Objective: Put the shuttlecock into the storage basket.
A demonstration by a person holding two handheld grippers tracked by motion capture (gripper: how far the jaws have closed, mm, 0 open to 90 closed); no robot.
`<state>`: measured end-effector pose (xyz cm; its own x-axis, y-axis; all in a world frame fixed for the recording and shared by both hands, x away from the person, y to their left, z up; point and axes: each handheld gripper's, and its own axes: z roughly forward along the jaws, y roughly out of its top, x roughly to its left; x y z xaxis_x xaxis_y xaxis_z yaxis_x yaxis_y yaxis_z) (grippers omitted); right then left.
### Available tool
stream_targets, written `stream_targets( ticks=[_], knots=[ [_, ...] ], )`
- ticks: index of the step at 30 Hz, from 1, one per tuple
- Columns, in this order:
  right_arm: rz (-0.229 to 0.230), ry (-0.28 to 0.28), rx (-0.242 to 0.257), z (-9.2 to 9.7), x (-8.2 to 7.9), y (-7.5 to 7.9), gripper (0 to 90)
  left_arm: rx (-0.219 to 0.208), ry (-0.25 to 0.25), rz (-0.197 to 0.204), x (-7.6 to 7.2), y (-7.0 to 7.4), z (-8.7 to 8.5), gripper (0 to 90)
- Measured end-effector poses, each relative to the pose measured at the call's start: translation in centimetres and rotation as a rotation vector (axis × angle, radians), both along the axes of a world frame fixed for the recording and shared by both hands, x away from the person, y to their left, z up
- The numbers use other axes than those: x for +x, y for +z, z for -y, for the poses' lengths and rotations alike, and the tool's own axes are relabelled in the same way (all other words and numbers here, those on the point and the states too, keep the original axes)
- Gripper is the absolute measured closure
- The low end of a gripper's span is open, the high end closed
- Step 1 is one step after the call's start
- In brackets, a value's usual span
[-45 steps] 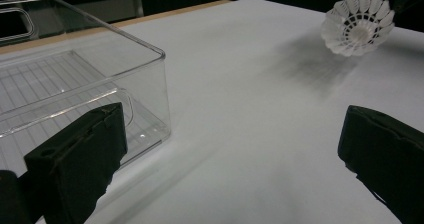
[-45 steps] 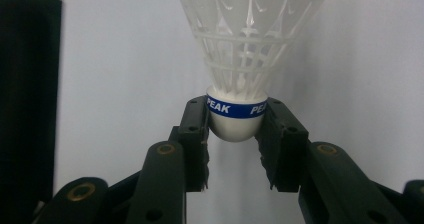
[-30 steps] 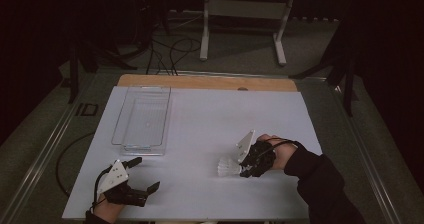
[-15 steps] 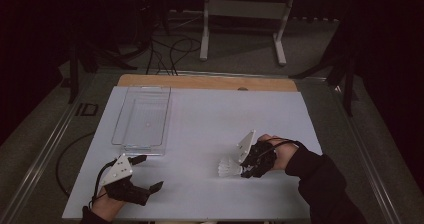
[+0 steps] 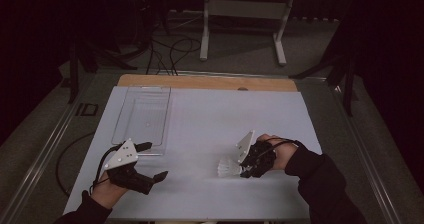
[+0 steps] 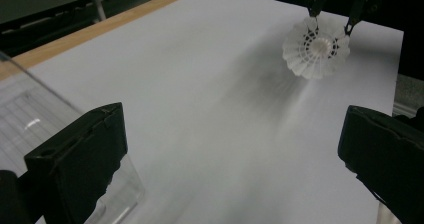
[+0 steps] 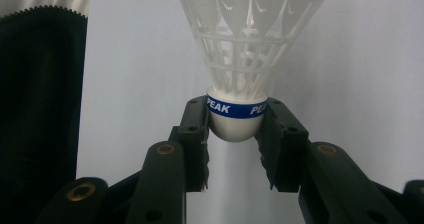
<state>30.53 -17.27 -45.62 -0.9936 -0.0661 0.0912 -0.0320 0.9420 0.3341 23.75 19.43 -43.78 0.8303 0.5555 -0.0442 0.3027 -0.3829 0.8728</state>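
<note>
A white plastic shuttlecock (image 5: 227, 167) lies on its side on the white table top (image 5: 210, 119), its skirt pointing left. My right gripper (image 5: 239, 170) is shut on its cork base; in the right gripper view both pads press the blue-banded cork (image 7: 234, 115) and the skirt (image 7: 250, 39) fans away from me. My left gripper (image 5: 155, 161) hovers near the front left of the table, jaws wide open with nothing between them. In the left gripper view my left gripper (image 6: 240, 154) faces the shuttlecock (image 6: 316, 49) across the bare table.
A clear plastic tray (image 5: 116, 129) stands at the left of the table, just beyond the left gripper; its corner (image 6: 30, 114) is close to that gripper's jaw. A wooden strip (image 5: 210, 82) runs along the far edge. Cables and a metal stand are on the floor behind.
The left gripper has risen off the table and shifted slightly away from the front edge, toward the tray. The right gripper and shuttlecock have stayed put.
</note>
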Motion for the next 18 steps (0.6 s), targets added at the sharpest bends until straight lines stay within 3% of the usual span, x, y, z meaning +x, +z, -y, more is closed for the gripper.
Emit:
stream_targets(
  ticks=[7,18],
  knots=[
    [0.010,0.006,0.002,-0.1,-0.1,0.1,66.3,0.026,-0.031,0.017,1.3,1.5,1.6,0.0],
    [0.009,0.014,0.004,-0.2,-0.3,0.3,66.2,0.073,-0.098,-0.017,2.7,2.9,4.4,0.0]
  ],
)
